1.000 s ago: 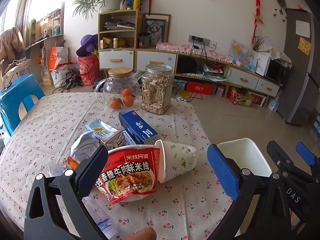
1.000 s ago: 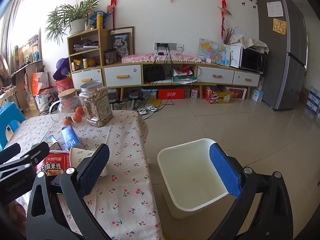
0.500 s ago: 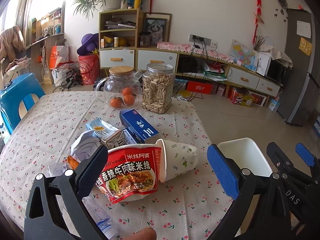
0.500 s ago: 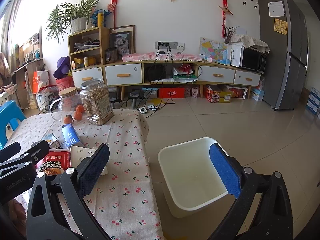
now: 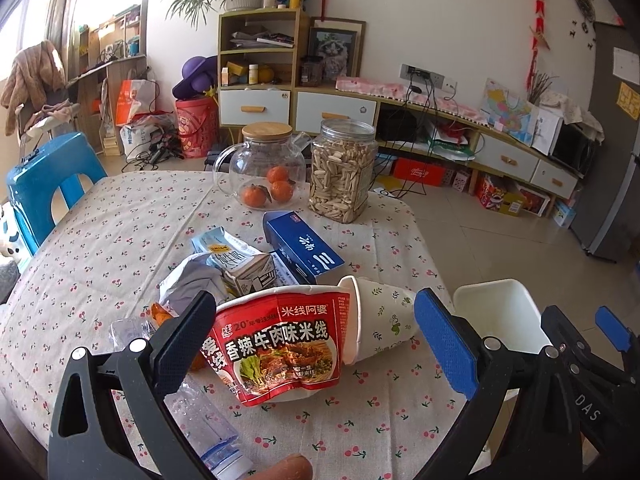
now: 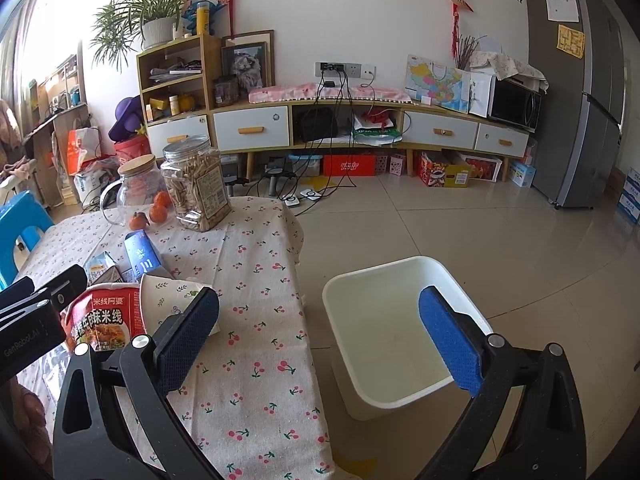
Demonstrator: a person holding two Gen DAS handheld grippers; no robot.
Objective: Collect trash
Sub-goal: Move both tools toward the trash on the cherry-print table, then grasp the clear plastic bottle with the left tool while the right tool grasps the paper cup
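Nearest the lens in the left wrist view, the left tool (image 5: 320, 344) stands wide open with nothing gripped, its black and blue pads either side of a crushed red noodle cup (image 5: 280, 344) lying at lower centre. A white paper cup (image 5: 380, 320) lies on its side touching the noodle cup's right edge. At lower left a clear plastic bottle (image 5: 204, 420) lies on the worktop (image 5: 100, 240). Behind these sit a small milk carton (image 5: 248, 268) and a blue box (image 5: 300, 248), then at upper centre a glass jug holding 3 oranges (image 5: 264, 172) beside a jar of seeds (image 5: 340, 176). Low in the right wrist view, the right tool (image 6: 320, 344) is equally wide open and holds nothing, framing a white bin (image 6: 400, 332) on the floor just beside the worktop.
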